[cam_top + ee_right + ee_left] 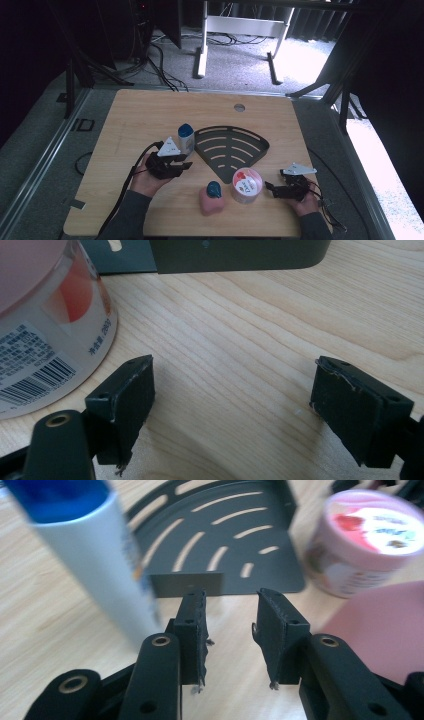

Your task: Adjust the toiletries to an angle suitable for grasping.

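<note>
While both tongs gape empty, left (186, 165) narrow, right (270, 188) wide, a wooden table (140, 120) stands on grey carpet (240, 65).

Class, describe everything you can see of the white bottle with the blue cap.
The white bottle is slim, plastic-looking, with a rounded blue cap that is on. It stands upright on the wooden table, just left of the dark slotted corner rack, whether touching it I cannot tell. The left gripper sits right beside it, fingers apart with nothing between; the bottle lies outside them.
</note>
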Tool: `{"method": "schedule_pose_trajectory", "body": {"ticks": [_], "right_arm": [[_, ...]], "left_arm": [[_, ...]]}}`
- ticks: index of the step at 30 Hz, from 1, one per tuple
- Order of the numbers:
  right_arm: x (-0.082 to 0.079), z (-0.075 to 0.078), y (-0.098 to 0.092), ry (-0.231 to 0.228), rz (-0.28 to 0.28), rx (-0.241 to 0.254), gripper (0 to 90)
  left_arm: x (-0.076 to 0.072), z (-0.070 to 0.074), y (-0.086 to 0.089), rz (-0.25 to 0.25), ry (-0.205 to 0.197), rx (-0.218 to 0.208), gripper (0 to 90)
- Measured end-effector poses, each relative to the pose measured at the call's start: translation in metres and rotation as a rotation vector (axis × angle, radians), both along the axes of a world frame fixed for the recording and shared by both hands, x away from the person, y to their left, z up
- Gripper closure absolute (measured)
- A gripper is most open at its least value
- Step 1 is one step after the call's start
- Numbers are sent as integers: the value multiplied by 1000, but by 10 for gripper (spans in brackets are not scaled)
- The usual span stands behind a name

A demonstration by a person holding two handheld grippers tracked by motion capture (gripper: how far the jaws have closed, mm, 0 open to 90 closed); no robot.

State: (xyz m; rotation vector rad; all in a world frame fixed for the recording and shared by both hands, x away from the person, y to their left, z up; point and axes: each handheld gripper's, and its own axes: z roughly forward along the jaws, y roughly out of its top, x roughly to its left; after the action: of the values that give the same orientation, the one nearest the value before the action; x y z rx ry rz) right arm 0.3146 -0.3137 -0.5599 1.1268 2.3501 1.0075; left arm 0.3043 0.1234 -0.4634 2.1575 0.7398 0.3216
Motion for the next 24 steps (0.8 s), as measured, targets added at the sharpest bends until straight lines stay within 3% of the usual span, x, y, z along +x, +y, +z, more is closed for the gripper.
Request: {"method": "schedule_pose_trajectory", "body": {"ticks": [7,18,24], "right_arm": [[0,0,0,0,0,0,174],[0,0,0,-1,0,0,174],[0,0,0,-1,0,0,174]], "left_arm": [[-17,4,-11,-76,26,-23,627],[-36,7,-19,-160,33,-14,538],[-42,9,-21,-215,37,-54,482]]}}
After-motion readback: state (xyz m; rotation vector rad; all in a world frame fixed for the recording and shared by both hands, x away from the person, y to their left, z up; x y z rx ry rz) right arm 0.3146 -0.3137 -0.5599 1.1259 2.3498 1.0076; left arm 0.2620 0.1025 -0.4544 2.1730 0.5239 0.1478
